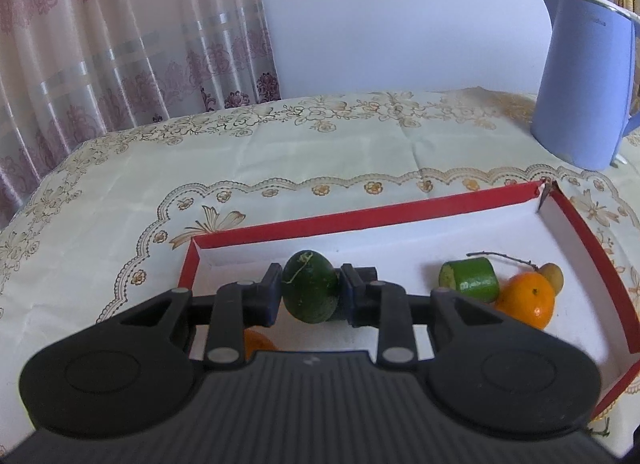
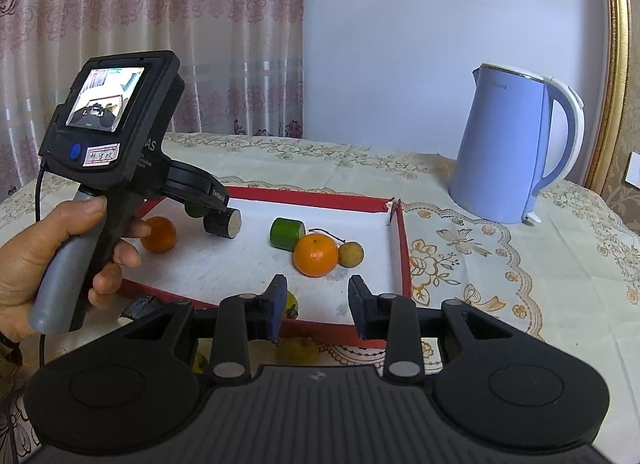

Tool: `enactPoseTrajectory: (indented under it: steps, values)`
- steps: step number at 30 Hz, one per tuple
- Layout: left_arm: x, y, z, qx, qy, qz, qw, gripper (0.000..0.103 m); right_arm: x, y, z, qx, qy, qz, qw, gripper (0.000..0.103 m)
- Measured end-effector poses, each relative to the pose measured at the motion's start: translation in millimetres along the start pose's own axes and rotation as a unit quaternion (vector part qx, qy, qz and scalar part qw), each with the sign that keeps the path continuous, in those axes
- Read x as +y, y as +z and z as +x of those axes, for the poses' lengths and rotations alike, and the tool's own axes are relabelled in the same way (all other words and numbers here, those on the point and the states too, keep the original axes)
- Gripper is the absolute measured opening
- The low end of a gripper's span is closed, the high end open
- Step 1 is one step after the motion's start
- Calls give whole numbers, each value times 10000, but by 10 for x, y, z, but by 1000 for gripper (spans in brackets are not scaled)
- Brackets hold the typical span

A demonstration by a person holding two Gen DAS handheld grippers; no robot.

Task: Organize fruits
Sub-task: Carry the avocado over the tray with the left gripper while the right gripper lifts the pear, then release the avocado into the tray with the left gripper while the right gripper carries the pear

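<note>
Two views, and each shows me something the other hides. Looking along my left claw (image 1: 310, 290), I see it clenched on a dark green fruit (image 1: 310, 288), both pads pressed to its sides. The fruit is egg-shaped, its long axis upright, its stem end with a pale curl pointing up. It sits over the near left part of the tray (image 1: 360, 220), a red-walled box with a white floor; whether it touches the floor I cannot tell. Under my left finger a sliver of an orange (image 1: 258, 344) shows.

From my right claw (image 2: 316, 304) that same orange (image 2: 159, 234) is plain, lying in the tray's left part beside my left hand (image 2: 60, 260), which grips the grey handle. Here the left claw's body hides most of the green fruit; only a small patch of green peeks out beneath it. A dark cut piece (image 2: 224, 224) lies on its side just beside that spot, its pale face turned right.

Both views show a green cut piece (image 2: 286, 233) on its side, touching a second orange (image 2: 315, 255), with a small brown fruit (image 2: 351, 254) against the orange's right.

My right claw is released, nothing between its pads, at the tray's near wall. Only this view shows a yellowish fruit (image 2: 297, 349) on the worktop (image 2: 520, 284) just outside that wall. A blue kettle (image 2: 516, 144) stands behind the tray's right corner.
</note>
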State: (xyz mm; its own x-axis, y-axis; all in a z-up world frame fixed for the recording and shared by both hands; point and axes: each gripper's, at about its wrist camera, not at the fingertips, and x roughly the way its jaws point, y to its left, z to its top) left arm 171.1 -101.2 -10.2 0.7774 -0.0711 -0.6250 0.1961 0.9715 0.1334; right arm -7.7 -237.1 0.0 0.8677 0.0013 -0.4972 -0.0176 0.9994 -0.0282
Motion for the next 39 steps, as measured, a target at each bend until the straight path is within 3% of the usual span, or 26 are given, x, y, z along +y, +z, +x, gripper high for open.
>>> enactPoseTrajectory:
  steps: [3,7,11,16,22,39]
  values:
    - [2,3,-1,-8,1,7,10000,32,-14,15,44,19,-17,34,10000,33]
    - [20,7,-99,-182,61,7,9998,62,-25,38,104,31,-50,65,10000,33]
    - [62,42,-301,-396,144,-12,9991,74,-59,76,182,41,-86,118,9999,33]
    - [179,-16,-549,-369,428,-69,9984,74,-103,113,289,76,-97,197,9997,33]
    - [355,-290,-901,-394,249,-330,9984,82,-144,156,427,104,-119,344,9993,33]
    - [589,-816,-1392,-472,397,-453,9971,85,-224,215,685,65,-339,399,9986,33]
